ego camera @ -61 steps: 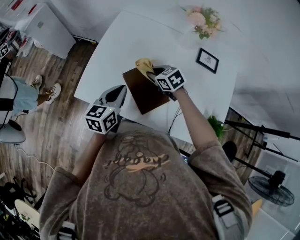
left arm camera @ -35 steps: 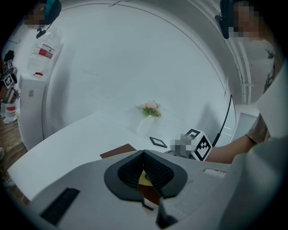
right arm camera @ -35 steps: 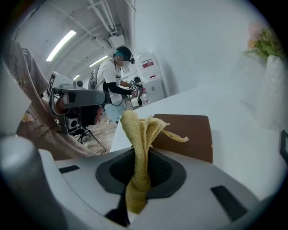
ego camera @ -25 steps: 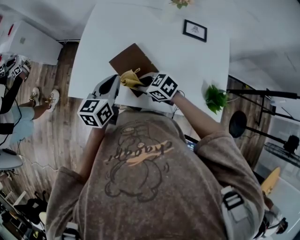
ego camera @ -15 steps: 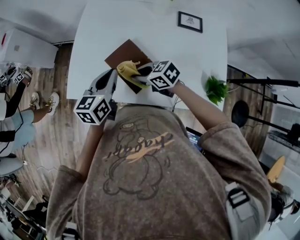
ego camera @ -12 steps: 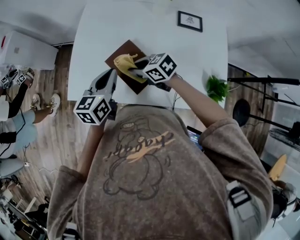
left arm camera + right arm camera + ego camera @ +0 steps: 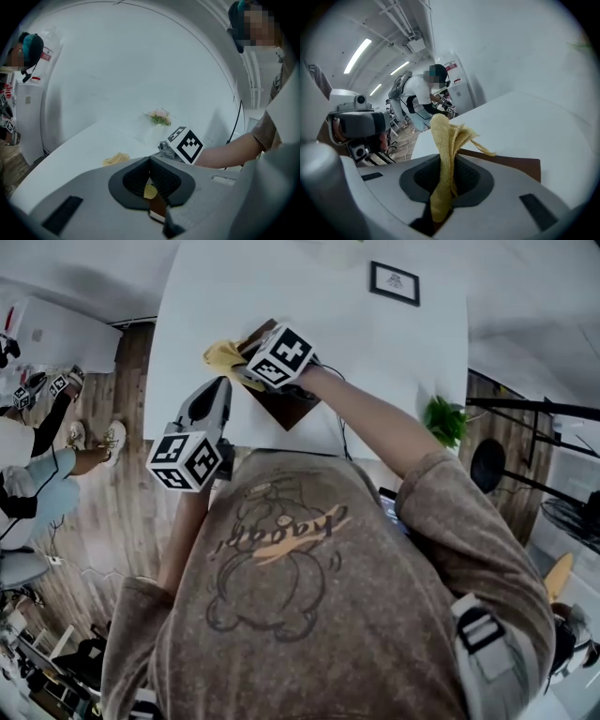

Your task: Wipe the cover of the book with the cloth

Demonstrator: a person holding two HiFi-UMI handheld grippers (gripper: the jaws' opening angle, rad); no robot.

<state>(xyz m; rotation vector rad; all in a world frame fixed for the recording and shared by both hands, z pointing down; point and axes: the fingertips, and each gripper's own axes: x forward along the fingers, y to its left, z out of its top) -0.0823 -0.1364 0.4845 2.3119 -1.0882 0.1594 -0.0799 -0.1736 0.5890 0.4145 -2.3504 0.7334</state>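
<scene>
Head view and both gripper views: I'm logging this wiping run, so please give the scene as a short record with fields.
right tool: shut on the yellow cloth, at the book's left edge
left tool: shut, holding nothing, over the table's near edge
book: brown cover, lying flat on the white table
far side of table: picture frame, flowers

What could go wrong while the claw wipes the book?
The book lies close to the table's near edge and the left claw isn't gripping it, so wiping might slide it. The cloth in the right claw hangs past the book's corner and may miss the cover.
</scene>
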